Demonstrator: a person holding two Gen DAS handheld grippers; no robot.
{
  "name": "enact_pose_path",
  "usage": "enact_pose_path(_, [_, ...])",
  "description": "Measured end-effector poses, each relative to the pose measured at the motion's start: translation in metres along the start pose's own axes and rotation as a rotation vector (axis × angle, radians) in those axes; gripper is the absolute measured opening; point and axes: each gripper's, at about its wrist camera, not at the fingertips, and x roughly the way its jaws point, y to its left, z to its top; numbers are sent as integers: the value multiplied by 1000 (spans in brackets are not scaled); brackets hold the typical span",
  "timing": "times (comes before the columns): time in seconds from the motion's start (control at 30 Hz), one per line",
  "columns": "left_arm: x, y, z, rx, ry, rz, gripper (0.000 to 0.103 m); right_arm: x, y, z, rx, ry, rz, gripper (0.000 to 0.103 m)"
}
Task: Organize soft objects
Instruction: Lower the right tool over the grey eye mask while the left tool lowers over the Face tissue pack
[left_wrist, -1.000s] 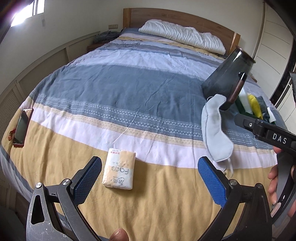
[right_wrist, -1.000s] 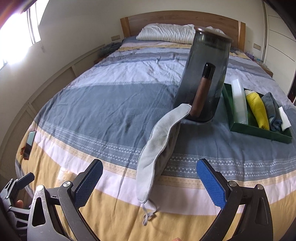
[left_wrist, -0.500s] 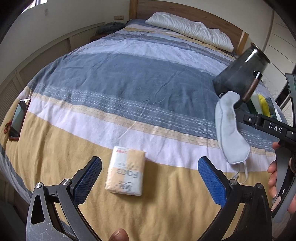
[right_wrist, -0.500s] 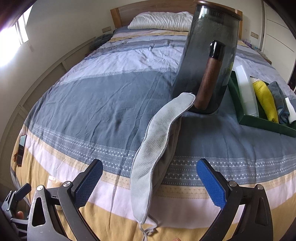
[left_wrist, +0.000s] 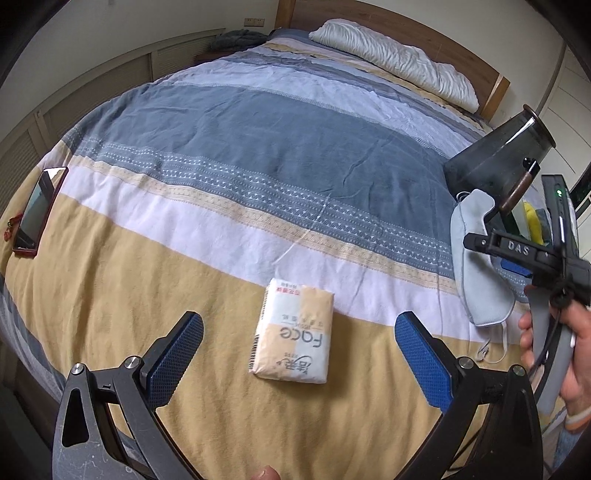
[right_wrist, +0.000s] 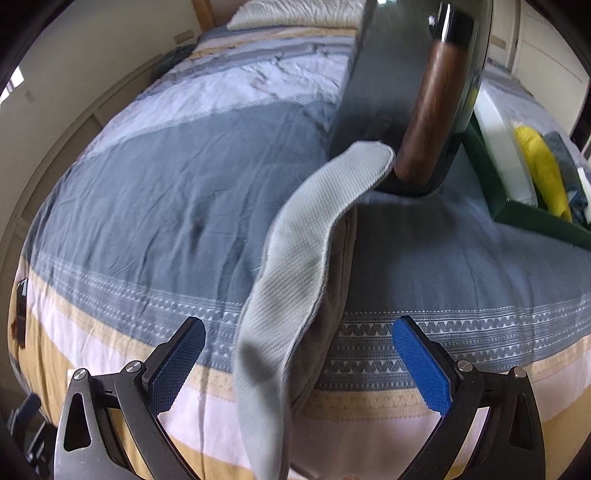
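A pack of tissues (left_wrist: 293, 332) in beige and white wrapping lies flat on the yellow band of the striped bedspread (left_wrist: 258, 155). My left gripper (left_wrist: 295, 354) hovers open just above it, one blue pad on each side. A grey sleep mask (right_wrist: 295, 280) lies draped on the bed, its far end resting against a dark smoked jar (right_wrist: 413, 96) with a wooden handle. My right gripper (right_wrist: 295, 365) is open, with the mask's near end between its blue pads. From the left wrist view, the sleep mask (left_wrist: 476, 266) and the right gripper's body (left_wrist: 532, 258) sit at the right edge.
A green tray (right_wrist: 517, 206) beside the jar holds a yellow cloth (right_wrist: 543, 170), a white item and grey cloths. A phone in a red case (left_wrist: 35, 210) lies at the bed's left edge. A white pillow (left_wrist: 395, 62) rests at the wooden headboard. A hand (left_wrist: 576, 354) holds the right gripper.
Both grippers have moved forward and down. The tissue pack now sits centred between the left pads, and the sleep mask has come in between the right pads. Both remain open.
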Motion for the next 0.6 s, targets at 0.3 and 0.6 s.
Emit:
enact_pose_path(0.3, [18, -3, -5, 30, 55, -23, 102, 25, 0, 10, 2, 62, -5, 102])
enact_pose_path(0.6, [48, -4, -4, 40, 154, 19, 102, 35, 0, 14, -8, 74, -4, 102])
